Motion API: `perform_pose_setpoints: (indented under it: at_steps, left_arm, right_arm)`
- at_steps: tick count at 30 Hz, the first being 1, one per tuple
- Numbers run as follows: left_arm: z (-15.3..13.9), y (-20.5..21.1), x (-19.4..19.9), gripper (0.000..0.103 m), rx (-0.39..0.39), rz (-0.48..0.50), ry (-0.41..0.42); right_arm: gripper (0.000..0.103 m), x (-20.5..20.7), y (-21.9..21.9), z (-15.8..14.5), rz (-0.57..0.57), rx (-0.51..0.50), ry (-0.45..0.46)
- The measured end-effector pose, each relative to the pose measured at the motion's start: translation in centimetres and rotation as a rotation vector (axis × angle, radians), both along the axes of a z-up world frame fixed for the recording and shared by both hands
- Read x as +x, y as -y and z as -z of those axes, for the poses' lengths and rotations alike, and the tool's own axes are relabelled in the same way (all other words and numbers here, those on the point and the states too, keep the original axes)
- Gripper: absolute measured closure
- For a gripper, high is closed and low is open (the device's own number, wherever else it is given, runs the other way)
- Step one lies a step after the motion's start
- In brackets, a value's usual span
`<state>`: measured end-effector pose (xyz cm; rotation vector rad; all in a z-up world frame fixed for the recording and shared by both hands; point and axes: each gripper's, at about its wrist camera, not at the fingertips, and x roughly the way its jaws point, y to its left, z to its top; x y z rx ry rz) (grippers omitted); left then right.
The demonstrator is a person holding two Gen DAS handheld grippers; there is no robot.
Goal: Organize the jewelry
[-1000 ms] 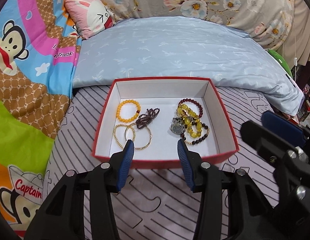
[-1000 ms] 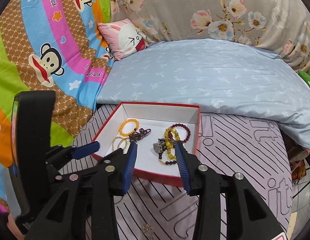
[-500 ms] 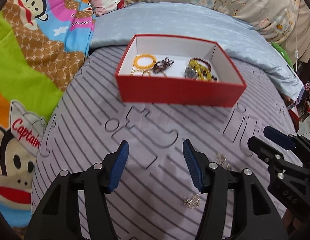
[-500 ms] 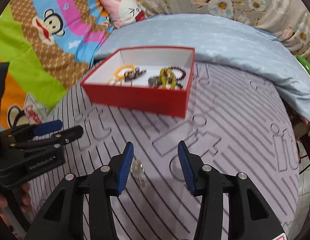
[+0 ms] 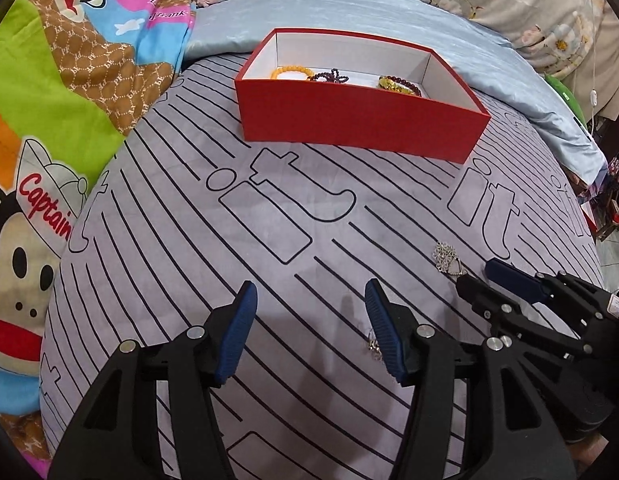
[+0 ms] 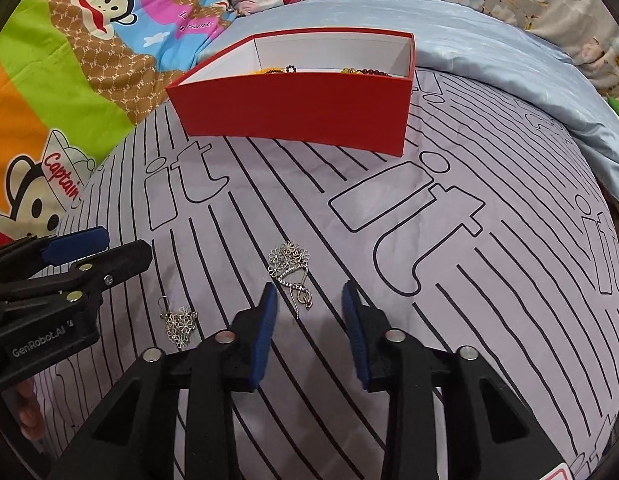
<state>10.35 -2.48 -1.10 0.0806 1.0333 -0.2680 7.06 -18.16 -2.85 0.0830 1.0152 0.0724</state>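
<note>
Your two grippers hang low over a lavender bedspread [image 6: 449,312] printed with black stripes and outlined letters, the red cardboard box [image 6: 305,108] now well ahead of them where a second ago they hovered over its white interior. The box's long side faces you; beaded bracelets [image 5: 397,82] peek over its wall. Your left gripper [image 5: 309,320] stands spread over bare fabric, one silver floral earring [image 6: 179,322] just beside its right finger. Your right gripper [image 6: 309,312] is closing with nothing pinched yet; the second silver filigree earring [image 6: 293,276] lies just ahead of its tips, long axis running away from you, flower cluster farthest.
</note>
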Motion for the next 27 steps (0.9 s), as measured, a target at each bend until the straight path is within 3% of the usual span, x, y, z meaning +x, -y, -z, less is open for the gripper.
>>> perform_pose_setpoints:
  at_steps: [9, 11, 27]
  left_arm:
    - [1.2, -0.1, -1.0, 0.05, -0.002, 0.013, -0.033]
    - [1.2, 0.0, -1.4, 0.05, -0.003, 0.023, -0.033]
    - [1.8, 1.7, -2.8, 0.05, -0.032, 0.081, -0.049]
  right_arm:
    - [0.086, 0.2, 0.0, 0.3, -0.011, -0.011, 0.002]
    - [0.095, 0.3, 0.0, 0.4, -0.01, -0.017, 0.001]
    - [0.102, -0.6, 1.4, 0.2, 0.036, 0.034, -0.026]
